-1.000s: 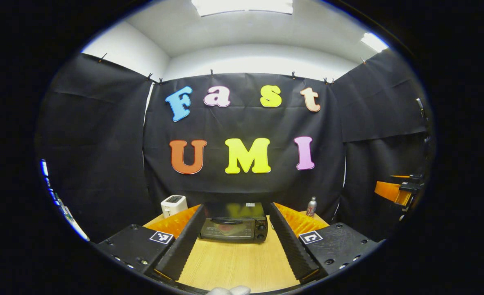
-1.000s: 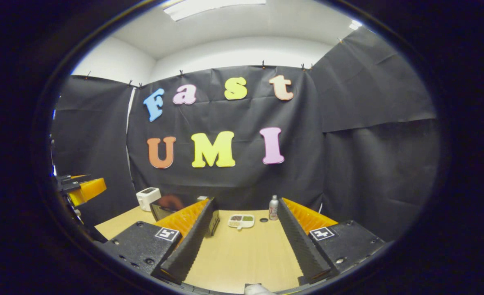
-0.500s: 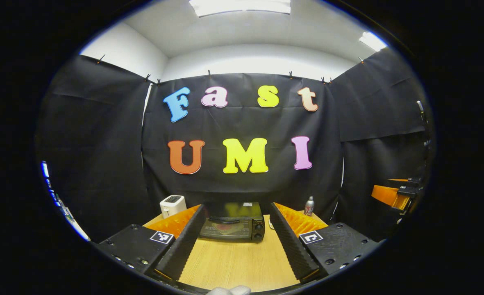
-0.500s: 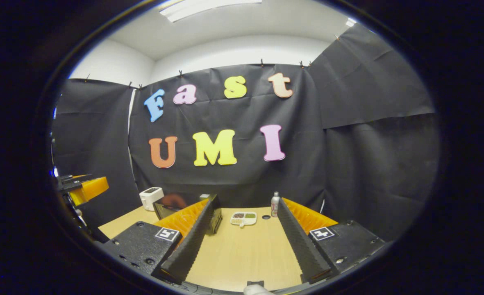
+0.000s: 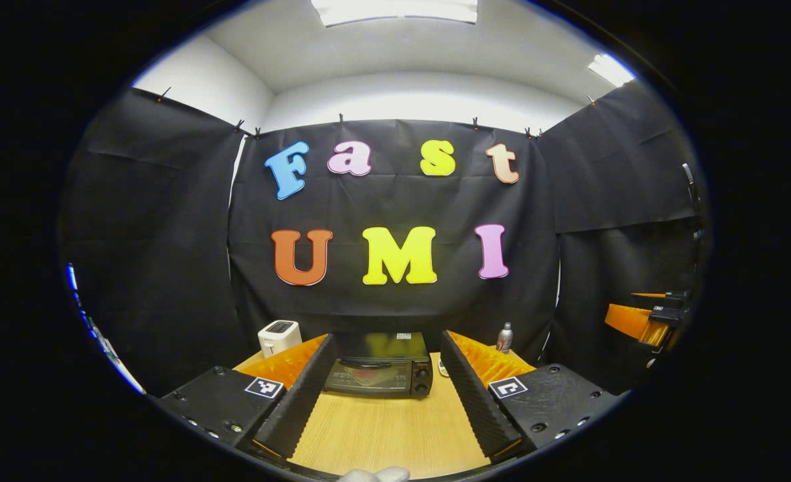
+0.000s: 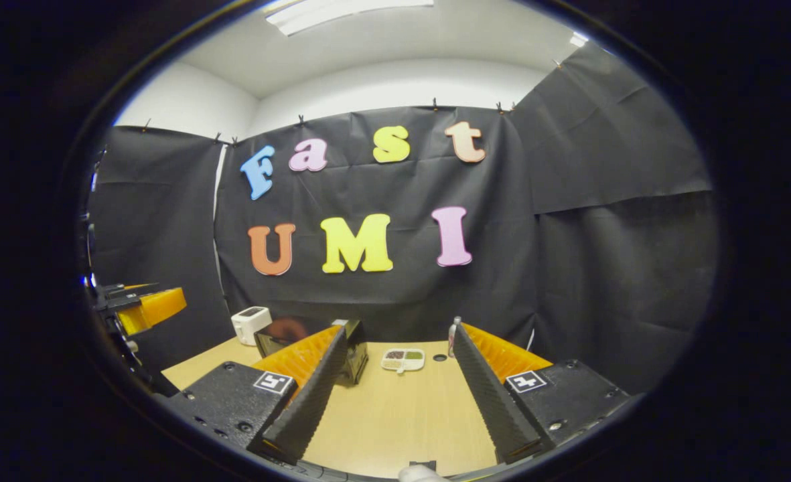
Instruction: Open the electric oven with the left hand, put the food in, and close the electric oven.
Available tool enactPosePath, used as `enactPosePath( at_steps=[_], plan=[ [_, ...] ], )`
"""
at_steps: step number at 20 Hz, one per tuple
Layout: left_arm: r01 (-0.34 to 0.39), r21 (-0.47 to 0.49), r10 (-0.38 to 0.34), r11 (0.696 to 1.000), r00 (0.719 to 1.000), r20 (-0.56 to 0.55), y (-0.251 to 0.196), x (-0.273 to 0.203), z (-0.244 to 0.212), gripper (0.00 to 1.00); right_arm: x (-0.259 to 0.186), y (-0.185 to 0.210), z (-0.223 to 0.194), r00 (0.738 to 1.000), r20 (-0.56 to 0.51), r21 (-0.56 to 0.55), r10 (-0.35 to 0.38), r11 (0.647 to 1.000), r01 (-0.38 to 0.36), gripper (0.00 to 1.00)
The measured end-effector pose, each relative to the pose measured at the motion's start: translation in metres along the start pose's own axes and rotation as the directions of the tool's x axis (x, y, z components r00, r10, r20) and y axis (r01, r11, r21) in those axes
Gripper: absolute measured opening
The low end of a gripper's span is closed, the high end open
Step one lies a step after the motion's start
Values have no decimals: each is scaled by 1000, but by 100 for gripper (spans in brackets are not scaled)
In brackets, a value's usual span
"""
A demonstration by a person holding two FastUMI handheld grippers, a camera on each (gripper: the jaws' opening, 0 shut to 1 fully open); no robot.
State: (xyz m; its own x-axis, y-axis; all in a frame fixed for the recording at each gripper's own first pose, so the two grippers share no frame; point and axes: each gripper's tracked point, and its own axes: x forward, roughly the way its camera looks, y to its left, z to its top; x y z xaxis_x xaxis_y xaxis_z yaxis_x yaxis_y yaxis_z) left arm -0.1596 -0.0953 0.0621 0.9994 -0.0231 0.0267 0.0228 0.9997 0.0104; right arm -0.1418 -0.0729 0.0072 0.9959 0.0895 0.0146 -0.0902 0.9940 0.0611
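Opening step not yet begun. Electric oven (image 5: 378, 373) low in centre of left gripper view, door shut, framed between spread fingers of left gripper (image 5: 386, 395), well apart from it. Food tray (image 6: 402, 359) at lower centre of right gripper view, on table (image 6: 395, 422), ahead of right gripper (image 6: 395, 395), fingers spread, nothing between them. Next, by judgement: advance left gripper to door handle (image 5: 368, 362), pinch, pull down.
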Motion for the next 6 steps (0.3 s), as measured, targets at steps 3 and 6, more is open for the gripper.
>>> enactPosePath(
  at_steps=[3,6],
  plan=[
    [0,-1,0,1000,1000,-2,1,0,1,95,2,2,3,1000,7,-3,3,1000,-3,96],
    [1,-5,-1,1000,1000,-1,2,1,1,85,3,3,4,1000,11,-3,7,1000,-7,100]
  ],
)
